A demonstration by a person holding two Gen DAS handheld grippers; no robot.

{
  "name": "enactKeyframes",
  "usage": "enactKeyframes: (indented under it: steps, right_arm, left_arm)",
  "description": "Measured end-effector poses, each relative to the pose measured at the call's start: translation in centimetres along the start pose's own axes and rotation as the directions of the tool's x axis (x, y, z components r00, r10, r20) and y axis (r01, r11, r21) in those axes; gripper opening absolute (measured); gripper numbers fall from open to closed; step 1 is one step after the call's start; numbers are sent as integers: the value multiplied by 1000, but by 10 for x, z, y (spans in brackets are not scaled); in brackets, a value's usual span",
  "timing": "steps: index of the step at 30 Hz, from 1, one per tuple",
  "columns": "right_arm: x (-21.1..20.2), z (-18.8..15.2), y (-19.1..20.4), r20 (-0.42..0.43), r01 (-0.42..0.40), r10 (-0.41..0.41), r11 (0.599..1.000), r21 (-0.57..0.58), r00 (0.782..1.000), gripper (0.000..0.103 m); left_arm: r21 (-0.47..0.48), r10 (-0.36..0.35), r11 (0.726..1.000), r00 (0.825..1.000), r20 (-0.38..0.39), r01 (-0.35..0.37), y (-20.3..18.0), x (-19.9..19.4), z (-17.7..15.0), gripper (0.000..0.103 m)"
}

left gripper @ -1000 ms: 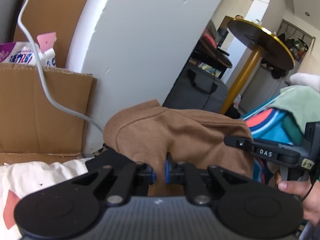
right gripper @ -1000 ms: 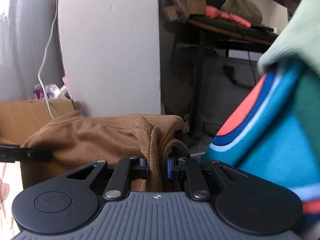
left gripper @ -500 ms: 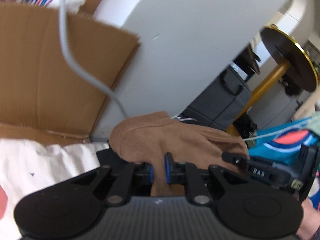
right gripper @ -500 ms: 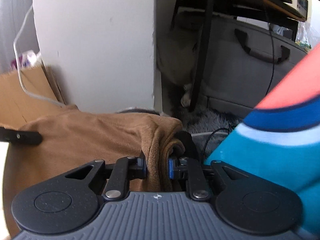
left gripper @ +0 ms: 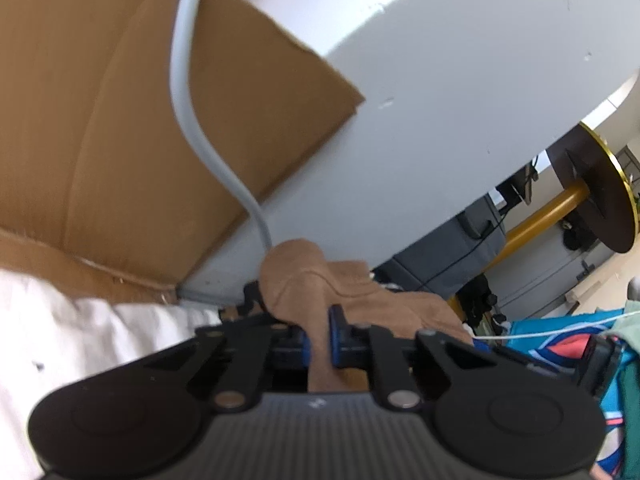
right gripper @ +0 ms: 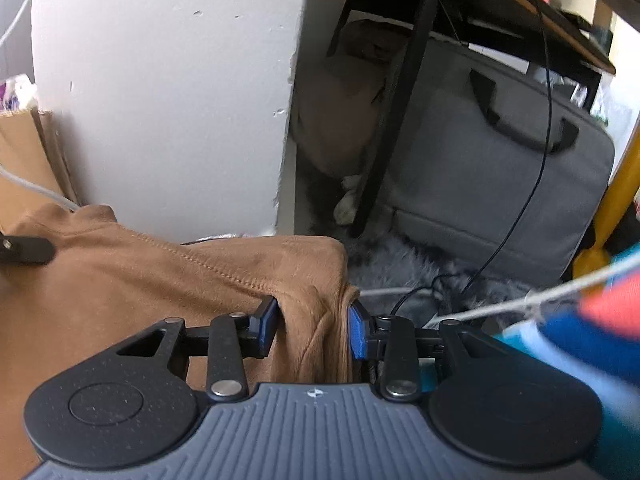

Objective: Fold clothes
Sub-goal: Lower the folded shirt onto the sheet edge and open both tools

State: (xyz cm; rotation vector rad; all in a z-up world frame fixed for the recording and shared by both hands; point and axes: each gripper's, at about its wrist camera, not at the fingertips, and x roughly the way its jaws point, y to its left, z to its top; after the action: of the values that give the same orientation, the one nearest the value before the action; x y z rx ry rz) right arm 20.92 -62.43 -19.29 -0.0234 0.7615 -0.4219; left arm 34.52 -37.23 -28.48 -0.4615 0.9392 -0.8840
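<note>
A brown garment (left gripper: 352, 292) lies bunched on the white bedding (left gripper: 60, 340), near the base of a white pillar. My left gripper (left gripper: 319, 344) is shut on a fold of it at its left end. In the right wrist view the same brown garment (right gripper: 160, 280) spreads to the left, and its right corner sits between the blue pads of my right gripper (right gripper: 313, 328). Those pads stand apart, so that gripper is open and the cloth rests loosely between them. A black fingertip of the left gripper (right gripper: 24, 250) shows at the left edge.
A cardboard box (left gripper: 120, 120) and a white cable (left gripper: 188, 100) stand against the white pillar (left gripper: 440, 100). A grey bag (right gripper: 500, 168) and dark table legs are behind. A blue and red garment (right gripper: 580, 340) and a taut white string (right gripper: 480, 312) lie at the right.
Both grippers have moved down and forward toward the pillar, bringing the brown garment low. The right gripper's pads have spread apart; the left stays clamped.
</note>
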Motion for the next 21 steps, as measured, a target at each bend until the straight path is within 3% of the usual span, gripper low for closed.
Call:
enactKeyframes:
  steps: [5,7,12,15,17,21]
  right_arm:
    - [-14,16,-3,-34,-19,18,1000,-7,999,47]
    - [-27,19,-7,-20,-11,11,1000,15,1000,52]
    - [-62,14,-11,41,-18,16,998,66,999,53]
    - [-78,-5,2,73,-43,41,999,17,996,51]
    - [-81,-20,12,67,-58,60,998,-22,996,43]
    - [-68,-45,20,34,-60,62,997,-49,997,24]
  left_arm:
    - [49,18,999,1000,-15,-18,-9,-3,5,11]
    - [69,26,997,999,-23,-24,-13,-5,5,14]
    - [137,104,985,994,-9,-102,-24,-16,5,25]
    - [197,163,966,986,41,-168,-36,-26,3,51]
    - [220,184,955,980,79,-197,-42,-34,1,54]
    - [201,157,965,985,78,-170,-50,-47,-5,53]
